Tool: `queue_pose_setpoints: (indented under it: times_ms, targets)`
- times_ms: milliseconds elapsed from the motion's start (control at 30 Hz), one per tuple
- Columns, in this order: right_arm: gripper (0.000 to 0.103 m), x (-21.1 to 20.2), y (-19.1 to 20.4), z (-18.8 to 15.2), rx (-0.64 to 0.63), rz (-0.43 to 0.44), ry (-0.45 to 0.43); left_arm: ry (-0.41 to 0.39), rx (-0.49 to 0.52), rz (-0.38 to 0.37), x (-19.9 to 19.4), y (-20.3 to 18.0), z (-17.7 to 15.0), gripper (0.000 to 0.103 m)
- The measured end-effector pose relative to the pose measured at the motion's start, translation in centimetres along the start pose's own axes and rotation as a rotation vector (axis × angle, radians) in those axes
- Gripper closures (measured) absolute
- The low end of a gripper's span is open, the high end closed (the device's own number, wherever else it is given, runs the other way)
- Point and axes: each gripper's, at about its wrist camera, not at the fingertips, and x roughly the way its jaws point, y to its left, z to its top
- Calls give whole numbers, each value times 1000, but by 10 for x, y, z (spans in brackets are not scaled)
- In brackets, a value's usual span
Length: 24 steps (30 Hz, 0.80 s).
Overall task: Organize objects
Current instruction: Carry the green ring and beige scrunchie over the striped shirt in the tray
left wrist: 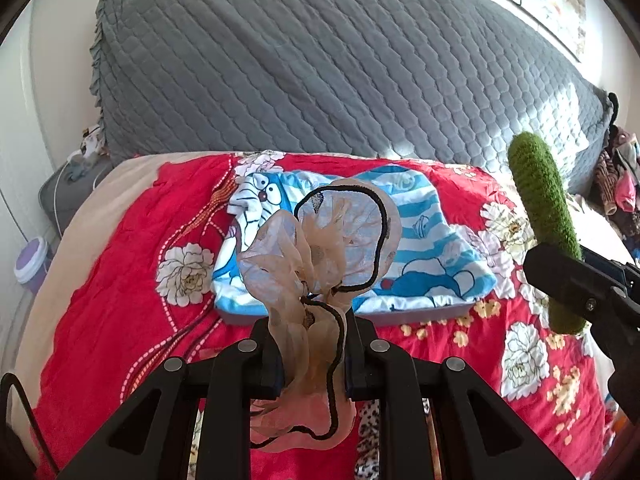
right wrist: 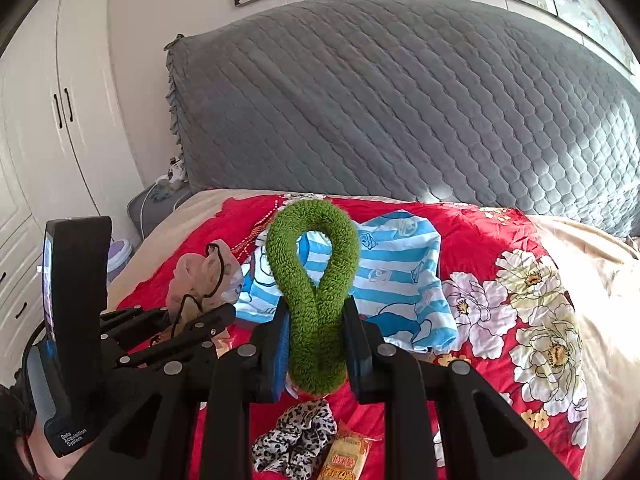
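Left wrist cam: the left gripper (left wrist: 308, 364) has its fingers clamped on a sheer beige scrunchie (left wrist: 320, 248) with a black elastic running through it, held up in the air over the red floral bedspread (left wrist: 120, 248). Straight ahead lies a blue striped cartoon cloth (left wrist: 424, 256) over what looks like a shallow box; I can't tell for sure.

Right wrist cam: the right gripper (right wrist: 316, 344) is squeezing a fuzzy green scrunchie (right wrist: 314, 280) at its base, so the loop stands up. Down on the bedspread, just below it, sit a leopard scrunchie (right wrist: 296, 436) and a snack packet (right wrist: 344, 456), touching each other.

So both are mid-carry, I'd say. Next up is probably picking a drop spot for each, lowering, then letting go gently, since they're floppy.
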Motion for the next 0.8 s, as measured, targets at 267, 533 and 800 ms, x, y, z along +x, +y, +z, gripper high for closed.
queue_pose_setpoints:
  times_ms: [267, 533, 800]
  targets:
    - [79, 13, -9, 13, -3, -22, -33, 7, 1, 22, 17, 5, 9, 81]
    - [79, 33, -15, 17, 2, 1, -22, 14, -18, 36, 41, 9, 18, 81]
    - [79, 51, -23, 16, 17, 4, -27, 17, -32, 49, 64, 11, 30, 81]
